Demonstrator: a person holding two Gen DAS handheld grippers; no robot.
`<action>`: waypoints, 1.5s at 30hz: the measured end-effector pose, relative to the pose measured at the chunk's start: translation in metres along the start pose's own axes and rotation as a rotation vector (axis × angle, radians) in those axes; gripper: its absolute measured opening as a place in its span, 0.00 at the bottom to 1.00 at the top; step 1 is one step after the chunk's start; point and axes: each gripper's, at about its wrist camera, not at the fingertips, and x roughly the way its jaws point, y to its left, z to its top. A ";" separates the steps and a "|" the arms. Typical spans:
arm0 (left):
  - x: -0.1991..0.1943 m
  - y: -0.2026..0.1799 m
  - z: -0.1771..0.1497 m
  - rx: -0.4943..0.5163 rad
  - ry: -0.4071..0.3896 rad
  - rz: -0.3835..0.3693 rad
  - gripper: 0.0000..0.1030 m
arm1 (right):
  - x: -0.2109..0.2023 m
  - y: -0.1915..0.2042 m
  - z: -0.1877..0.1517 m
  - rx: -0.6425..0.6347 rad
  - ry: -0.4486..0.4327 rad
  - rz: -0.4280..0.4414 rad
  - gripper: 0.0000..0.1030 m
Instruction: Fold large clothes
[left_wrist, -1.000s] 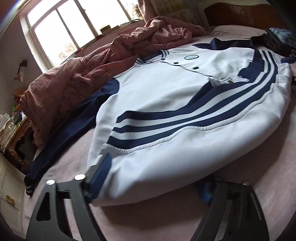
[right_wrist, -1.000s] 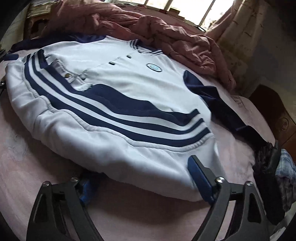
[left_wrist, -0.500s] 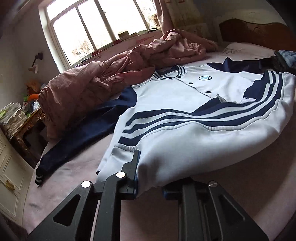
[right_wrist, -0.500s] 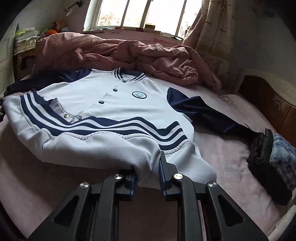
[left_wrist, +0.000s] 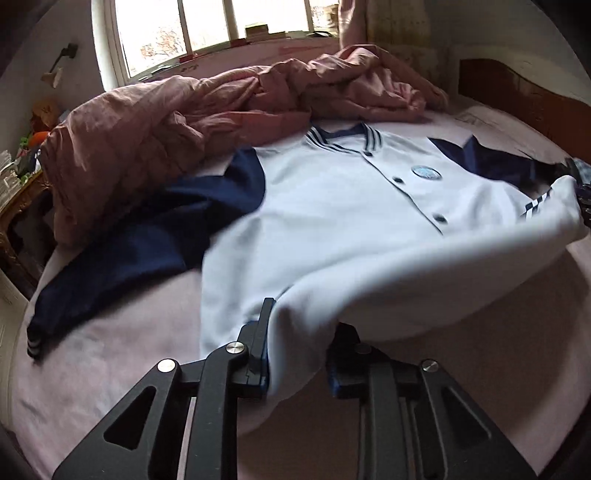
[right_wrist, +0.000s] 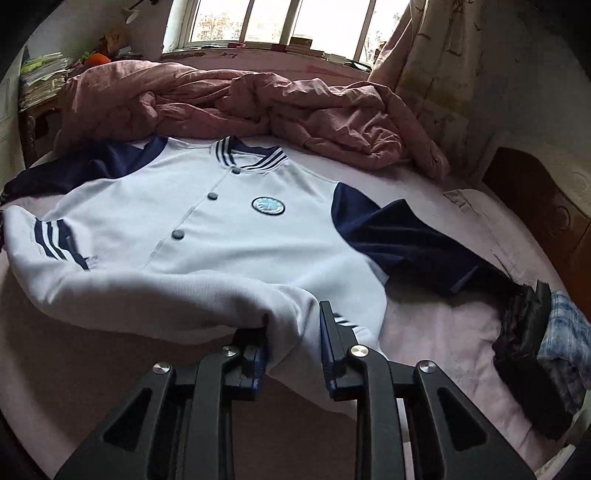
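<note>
A white jacket with navy sleeves, navy stripes and a round badge lies front up on the pink bed. It also shows in the right wrist view. My left gripper is shut on the hem at its left corner and holds it lifted off the bed. My right gripper is shut on the hem at the right corner, also lifted. The raised hem hangs between the two grippers and hides most of the striped band.
A crumpled pink quilt lies along the far side under the window. A dark folded pile of clothes sits at the bed's right edge. A wooden headboard is at the right, a cluttered side table at the left.
Both grippers closed on the hem, then lifted it and carried it up toward the collar. The striped band has folded under and largely gone from view.
</note>
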 end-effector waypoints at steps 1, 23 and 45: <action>0.008 0.004 0.009 -0.007 0.009 0.005 0.22 | 0.011 0.001 0.012 -0.018 -0.008 -0.027 0.24; 0.102 0.041 0.053 -0.059 -0.109 0.059 0.68 | 0.156 -0.012 0.049 0.234 -0.028 0.033 0.52; 0.057 0.098 0.040 -0.287 -0.311 0.023 0.07 | 0.124 -0.122 0.009 0.512 -0.116 0.042 0.03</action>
